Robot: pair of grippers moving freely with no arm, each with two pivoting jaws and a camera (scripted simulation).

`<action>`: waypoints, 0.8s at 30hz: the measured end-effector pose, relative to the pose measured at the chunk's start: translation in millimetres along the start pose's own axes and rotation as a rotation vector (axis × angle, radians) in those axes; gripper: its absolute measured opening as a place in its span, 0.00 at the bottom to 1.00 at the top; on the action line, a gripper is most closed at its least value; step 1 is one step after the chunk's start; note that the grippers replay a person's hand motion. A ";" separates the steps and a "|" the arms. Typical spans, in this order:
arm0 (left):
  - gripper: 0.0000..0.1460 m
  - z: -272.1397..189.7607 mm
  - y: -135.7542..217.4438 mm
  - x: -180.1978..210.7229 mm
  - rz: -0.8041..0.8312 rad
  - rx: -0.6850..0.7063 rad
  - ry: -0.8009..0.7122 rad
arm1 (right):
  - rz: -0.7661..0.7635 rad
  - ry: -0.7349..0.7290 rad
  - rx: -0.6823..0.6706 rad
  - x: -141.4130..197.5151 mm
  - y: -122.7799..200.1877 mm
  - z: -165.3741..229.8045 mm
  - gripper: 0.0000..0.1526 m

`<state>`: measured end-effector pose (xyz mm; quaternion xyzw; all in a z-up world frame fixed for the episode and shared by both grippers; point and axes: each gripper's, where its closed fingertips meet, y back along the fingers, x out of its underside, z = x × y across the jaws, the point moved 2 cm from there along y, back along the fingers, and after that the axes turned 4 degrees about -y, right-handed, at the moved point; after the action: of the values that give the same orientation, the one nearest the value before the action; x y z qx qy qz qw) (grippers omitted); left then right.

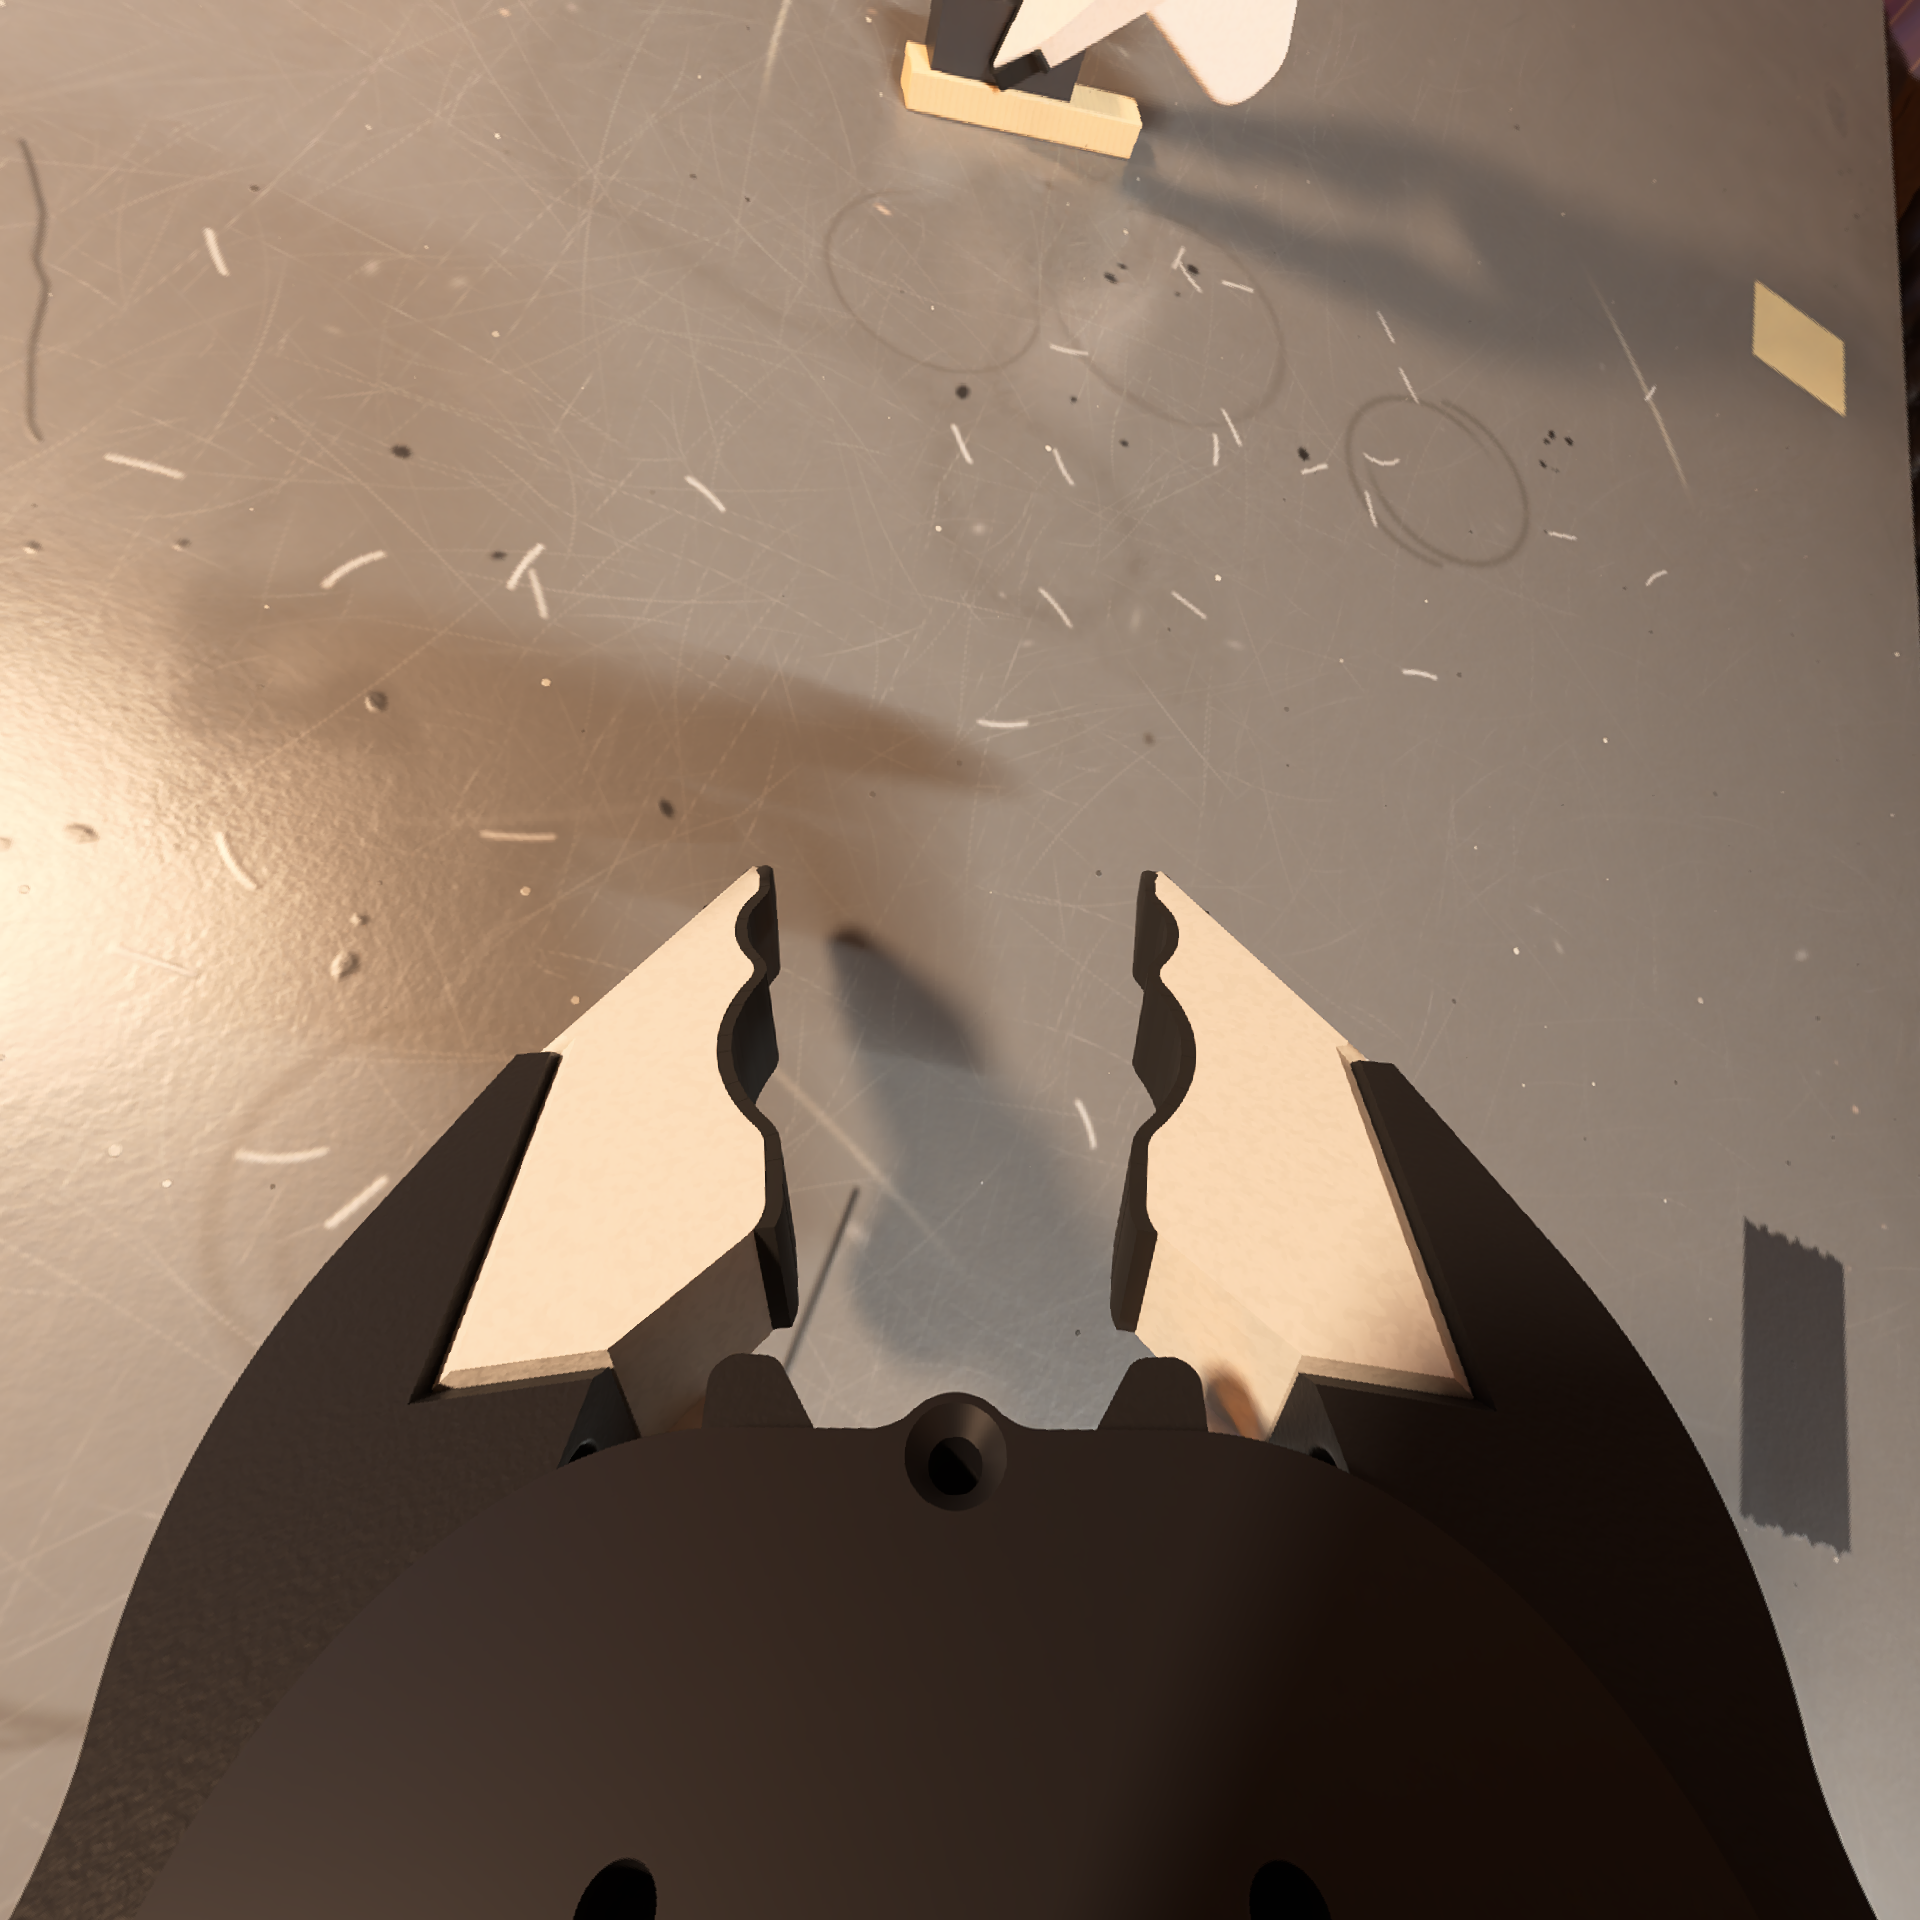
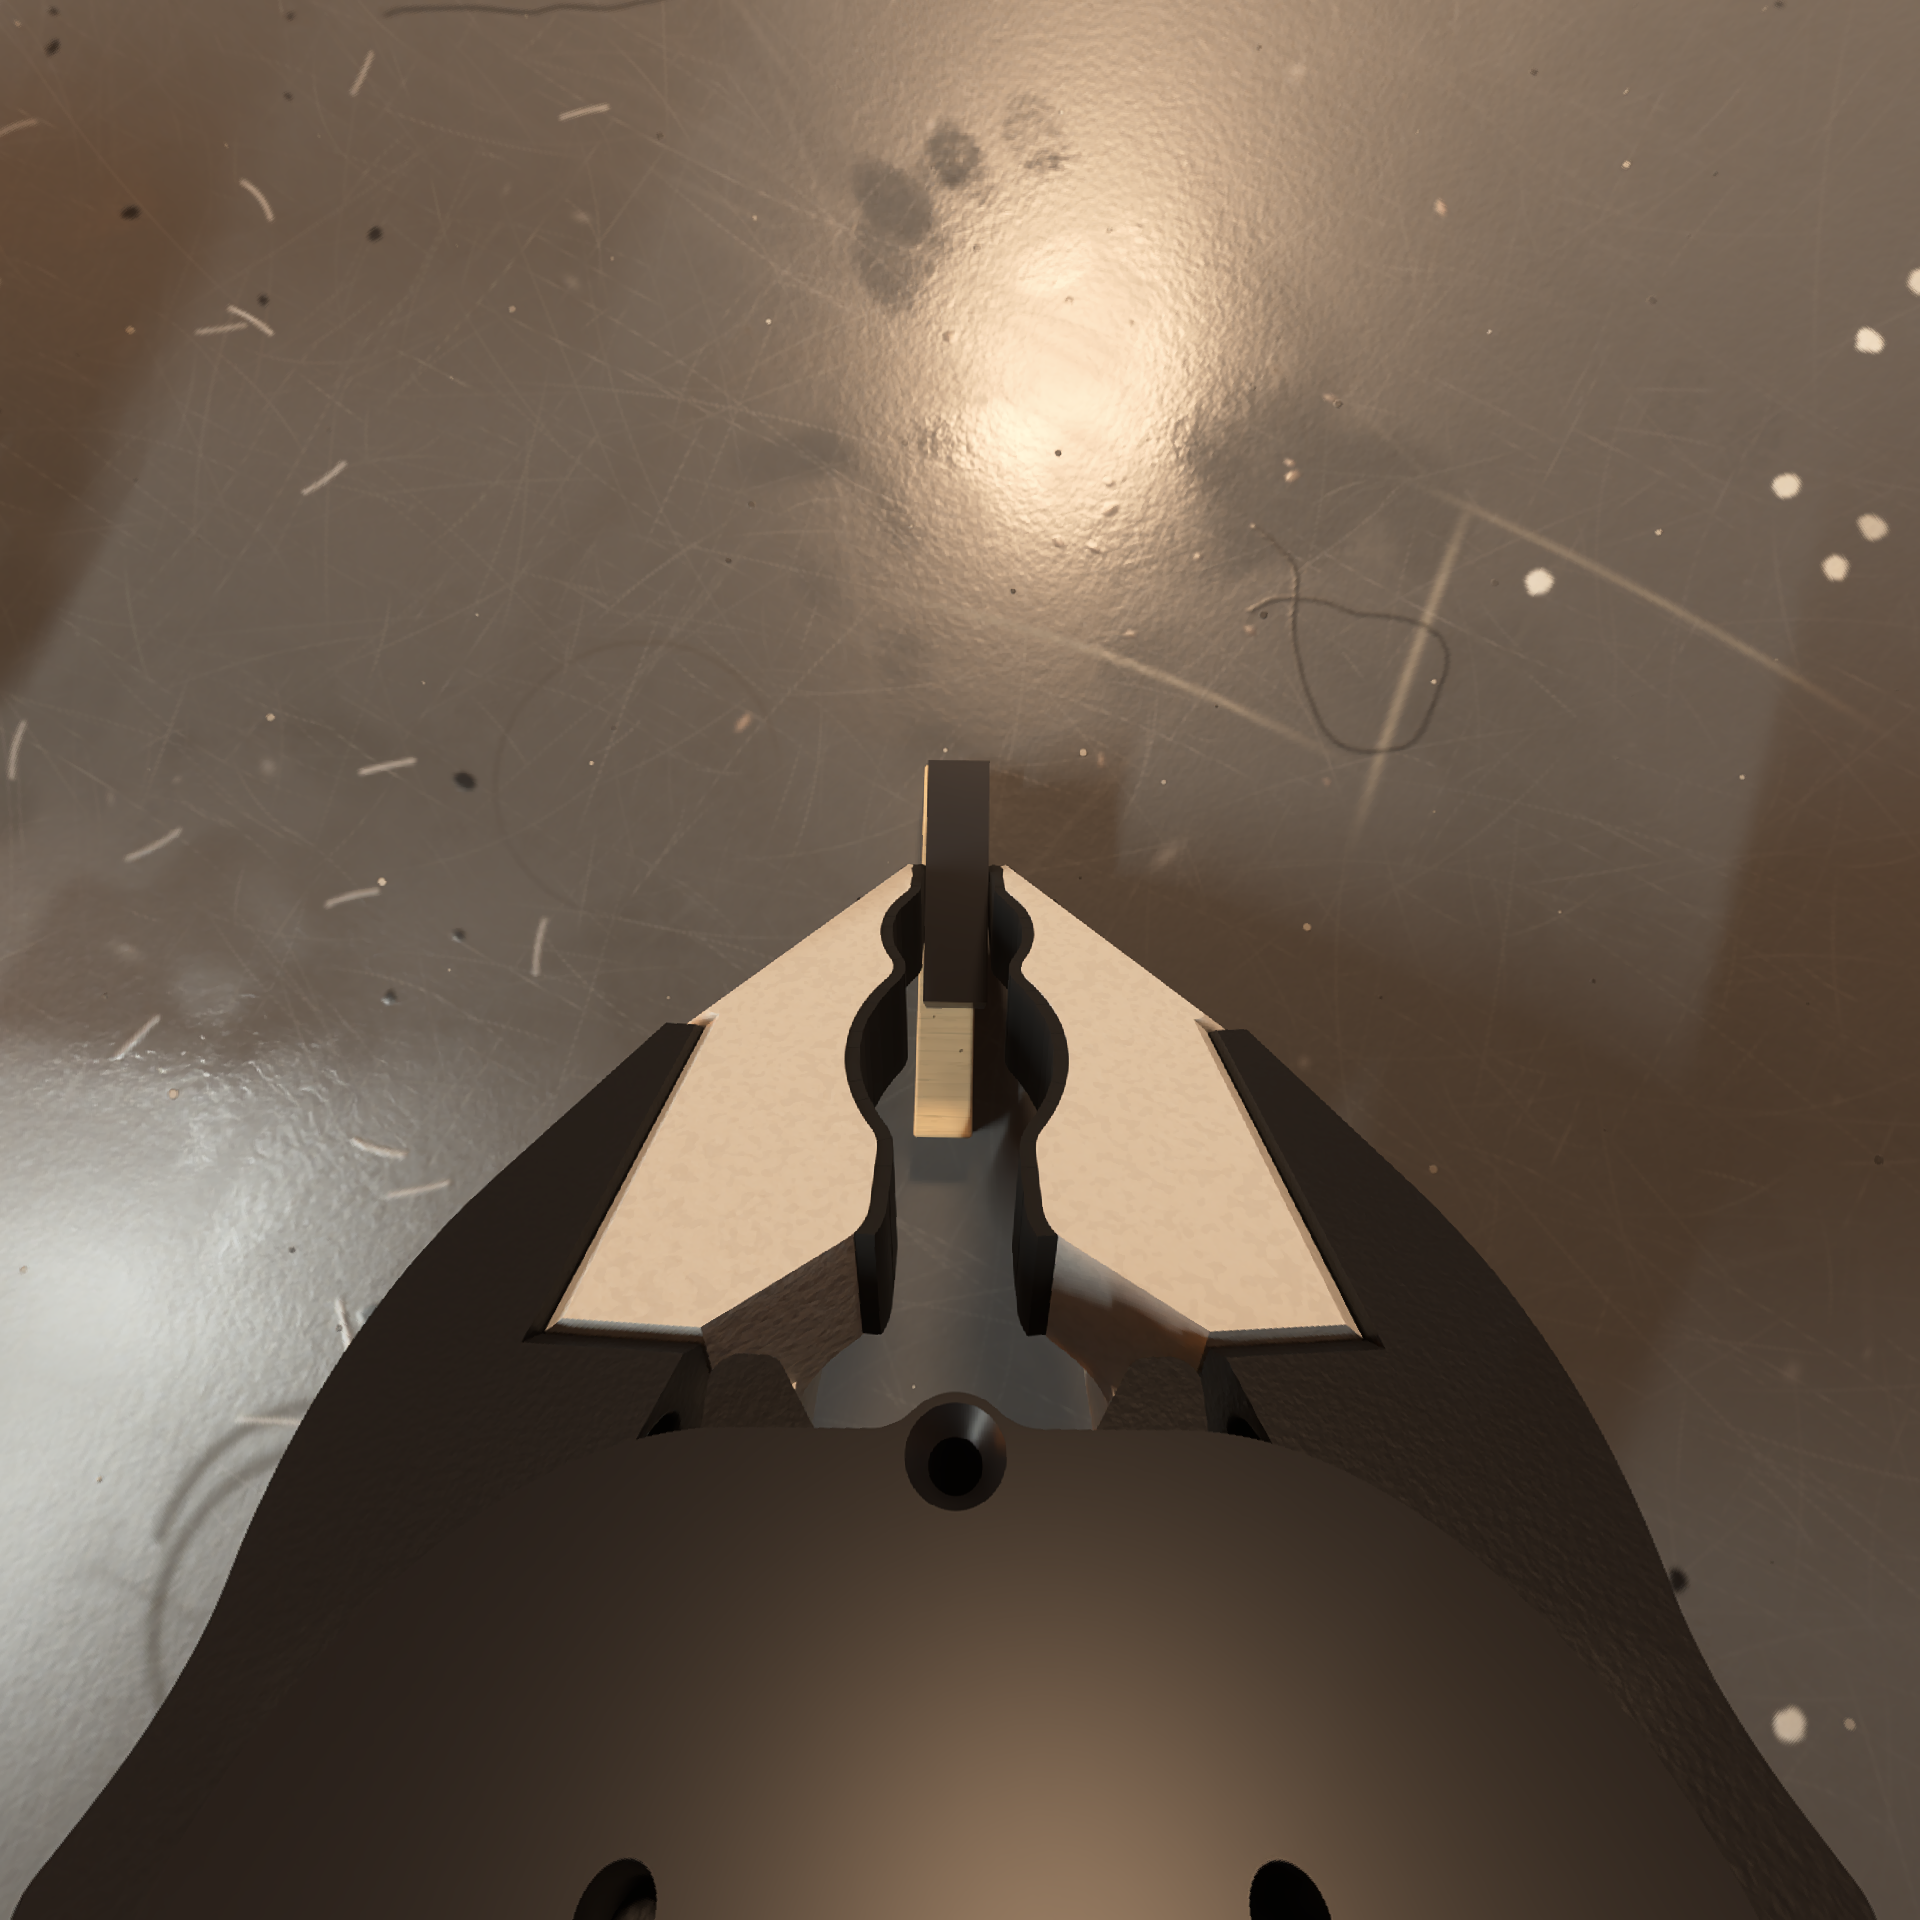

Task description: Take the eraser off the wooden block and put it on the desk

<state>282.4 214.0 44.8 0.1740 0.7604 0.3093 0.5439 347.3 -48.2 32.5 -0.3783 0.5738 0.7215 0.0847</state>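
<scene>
In the left wrist view, the pale wooden block (image 1: 1018, 109) lies on the grey desk (image 1: 623, 416) at the far top. A dark eraser (image 1: 977, 52) stands on it, with my right gripper's pale fingers (image 1: 1143, 42) around it. My left gripper (image 1: 956, 878) is open and empty, well short of the block. In the right wrist view, my right gripper (image 2: 953, 873) is shut on the dark eraser (image 2: 953, 831), which sticks out past the fingertips. The light end of the wooden block (image 2: 942, 1070) shows between the fingers just behind it. I cannot tell whether the eraser touches the block.
A tan flat square (image 1: 1797, 348) lies near the desk's right edge. A dark strip of tape (image 1: 1792, 1392) lies lower on the right. The desk is scratched, with pencil circles (image 1: 1434, 483) and specks.
</scene>
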 end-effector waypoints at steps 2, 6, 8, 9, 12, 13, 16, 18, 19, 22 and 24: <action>0.47 -0.2 -0.2 0.2 0.002 0.003 0.000 | 0.016 0.002 0.000 0.8 -0.9 0.0 0.07; 0.47 -0.3 -0.1 0.2 0.002 0.000 -0.002 | 0.023 0.009 -0.009 0.9 -0.7 0.1 0.07; 0.47 -0.1 0.0 0.3 0.002 0.001 0.000 | 0.008 0.023 -0.001 -0.4 0.8 2.5 0.07; 0.47 0.0 -0.1 0.4 0.002 0.001 0.001 | -0.013 0.029 -0.009 -4.6 2.8 6.1 0.07; 0.47 0.2 -0.2 0.6 0.004 -0.001 0.000 | -0.084 0.061 -0.061 -25.8 9.6 26.5 0.07; 0.47 0.1 -0.3 0.7 0.005 -0.001 0.000 | -0.112 0.075 -0.095 -34.7 9.9 39.1 0.07; 0.48 -0.2 -0.4 1.4 0.009 -0.001 -0.001 | -0.225 0.111 -0.287 -57.6 -0.1 93.3 0.07; 0.48 -0.1 0.3 1.7 0.008 -0.004 -0.003 | -0.240 0.154 -0.348 -58.6 -14.6 119.5 0.07; 0.47 -0.1 0.7 1.8 0.007 -0.004 -0.002 | -0.218 0.188 -0.346 -54.9 -22.1 127.2 0.07; 0.47 -0.3 1.3 1.6 0.002 0.000 0.001 | -0.164 0.283 -0.245 -47.6 -33.6 127.5 0.07; 0.48 -0.5 0.7 1.9 0.006 0.001 0.000 | -0.157 0.297 -0.182 -44.4 -37.9 121.0 0.07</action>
<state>281.2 215.5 43.9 0.1767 0.7598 0.3108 0.5430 345.2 85.9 38.8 -0.5303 0.4811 0.6978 0.0207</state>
